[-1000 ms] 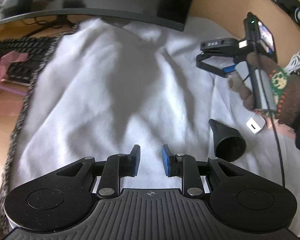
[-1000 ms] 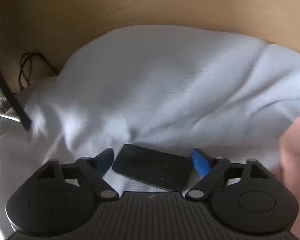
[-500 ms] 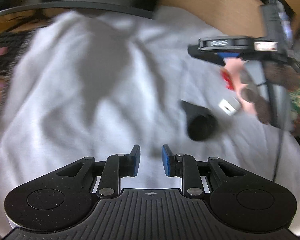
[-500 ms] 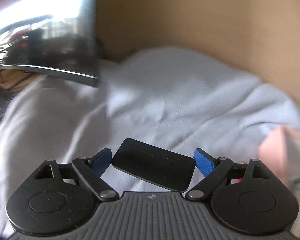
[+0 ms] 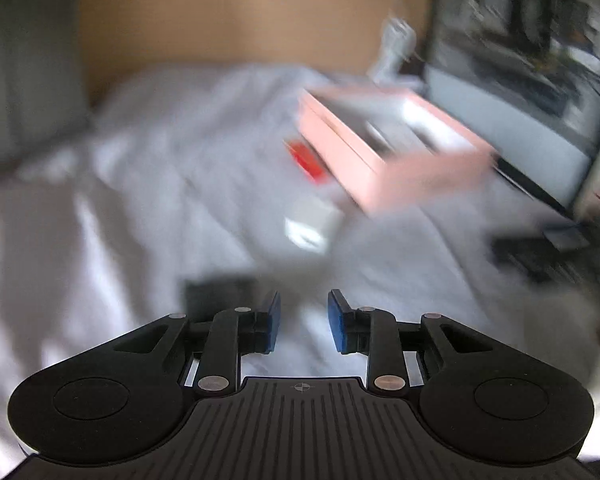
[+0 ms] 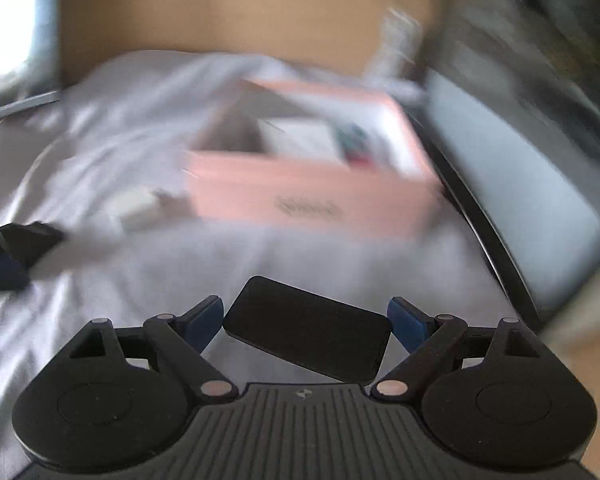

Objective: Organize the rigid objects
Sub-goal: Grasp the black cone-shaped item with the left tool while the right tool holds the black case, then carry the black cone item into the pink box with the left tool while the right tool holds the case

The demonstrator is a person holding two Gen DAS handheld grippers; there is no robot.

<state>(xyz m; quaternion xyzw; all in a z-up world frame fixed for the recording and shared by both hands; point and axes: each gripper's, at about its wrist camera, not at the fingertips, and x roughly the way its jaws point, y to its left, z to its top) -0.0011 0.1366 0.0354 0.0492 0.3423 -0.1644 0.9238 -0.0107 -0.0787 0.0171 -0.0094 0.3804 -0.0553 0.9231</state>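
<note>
White cloth (image 5: 112, 216) covers the whole work surface in both views, with one pink box (image 5: 388, 152) sitting open-topped on it toward the right. Both pictures are smeared by motion, so small detail is lost.

One flat black slab (image 6: 308, 336) with rounded corners sits tilted between the fingers of the right gripper (image 6: 306, 320); the blue pads stand wide and meet its two short ends, so the jaws are clamped on it, above the cloth and in front of the box. The left gripper (image 5: 303, 322) holds nothing: only bare cloth shows in the narrow gap between its blue pads, and the jaws are opening.

Loose on the cloth are one small white block (image 5: 310, 224) just in front of the box and one black cone-like piece (image 6: 24, 240) near it. The left wrist view alone shows one red thing (image 5: 306, 158) lying against the box's left side, and a dark blurred shape (image 5: 216, 292) just beyond its left finger. The right wrist view alone shows the held slab, items inside the box, and a dark printed mark (image 6: 308, 207) on the box's front wall, too blurred to read. One dark-framed screen (image 5: 512, 128) stands at the right in both.
</note>
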